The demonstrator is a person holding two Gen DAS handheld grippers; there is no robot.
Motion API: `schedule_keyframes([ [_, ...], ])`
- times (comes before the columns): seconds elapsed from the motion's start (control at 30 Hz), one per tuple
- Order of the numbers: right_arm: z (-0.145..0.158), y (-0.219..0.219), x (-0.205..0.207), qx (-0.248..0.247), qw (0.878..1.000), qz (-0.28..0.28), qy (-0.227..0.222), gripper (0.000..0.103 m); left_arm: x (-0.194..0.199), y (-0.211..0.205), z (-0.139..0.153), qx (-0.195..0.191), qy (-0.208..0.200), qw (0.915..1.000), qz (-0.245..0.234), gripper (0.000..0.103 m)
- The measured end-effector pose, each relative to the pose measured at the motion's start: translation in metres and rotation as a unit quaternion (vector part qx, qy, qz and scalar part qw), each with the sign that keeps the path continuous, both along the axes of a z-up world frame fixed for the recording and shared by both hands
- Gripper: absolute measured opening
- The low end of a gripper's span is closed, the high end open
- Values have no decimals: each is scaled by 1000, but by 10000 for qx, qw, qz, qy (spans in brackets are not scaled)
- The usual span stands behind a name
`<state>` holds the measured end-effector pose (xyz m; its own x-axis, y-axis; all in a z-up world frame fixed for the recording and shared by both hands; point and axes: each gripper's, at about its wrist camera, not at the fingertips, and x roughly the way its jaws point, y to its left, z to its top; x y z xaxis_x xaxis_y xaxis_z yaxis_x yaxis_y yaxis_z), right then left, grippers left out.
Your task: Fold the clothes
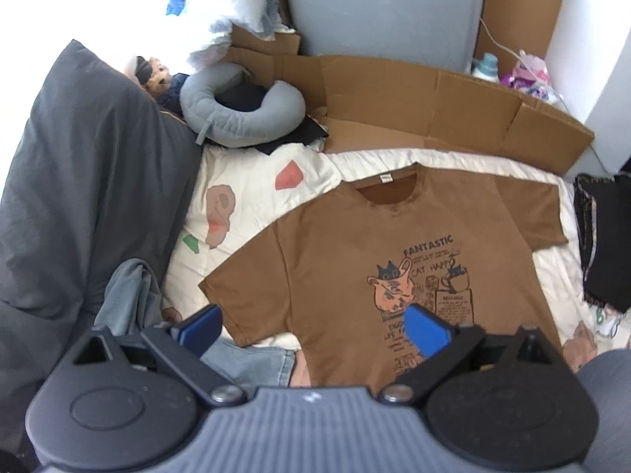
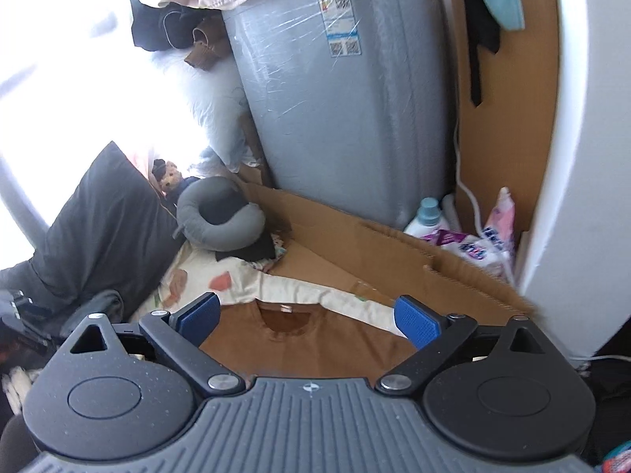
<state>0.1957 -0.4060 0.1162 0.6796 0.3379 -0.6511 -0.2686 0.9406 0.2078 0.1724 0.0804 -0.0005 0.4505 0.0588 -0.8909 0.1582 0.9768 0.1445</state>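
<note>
A brown T-shirt point(image 1: 355, 244) with a cat print lies flat, front up, on the white patterned bedspread point(image 1: 252, 197), collar toward the far cardboard. My left gripper point(image 1: 315, 325) hovers open above the shirt's lower left part, near its left sleeve, with nothing between its blue pads. In the right wrist view only the shirt's collar area point(image 2: 292, 339) shows. My right gripper point(image 2: 309, 315) stands open just above the collar, holding nothing.
Light blue jeans point(image 1: 130, 295) lie bunched at the shirt's left. A dark grey pillow point(image 1: 90, 165), a grey neck pillow point(image 1: 240, 114) and a plush toy point(image 1: 154, 75) sit at the left. Flattened cardboard point(image 1: 434, 110) and a grey washing machine point(image 2: 347, 98) stand behind. Dark cloth point(image 1: 603, 236) lies at the right.
</note>
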Motion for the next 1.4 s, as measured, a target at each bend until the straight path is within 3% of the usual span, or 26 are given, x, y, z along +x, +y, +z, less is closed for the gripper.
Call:
schedule_keyframes([
  [0.3, 36, -36, -39, -316, 9995, 78, -10, 101, -15, -5, 19, 39, -71, 9999, 128, 101],
  [0.67, 36, -67, -60, -231, 9997, -36, 31, 101, -22, -3, 28, -14, -52, 9998, 188, 101],
  [1.0, 7, -78, -58, -82, 9990, -309, 322, 101, -18, -16, 37, 14, -137, 9999, 101, 102],
  [1.4, -75, -82, -63, 153, 9966, -401, 707, 102, 23, -79, 9, -9, 109, 9995, -300, 102],
])
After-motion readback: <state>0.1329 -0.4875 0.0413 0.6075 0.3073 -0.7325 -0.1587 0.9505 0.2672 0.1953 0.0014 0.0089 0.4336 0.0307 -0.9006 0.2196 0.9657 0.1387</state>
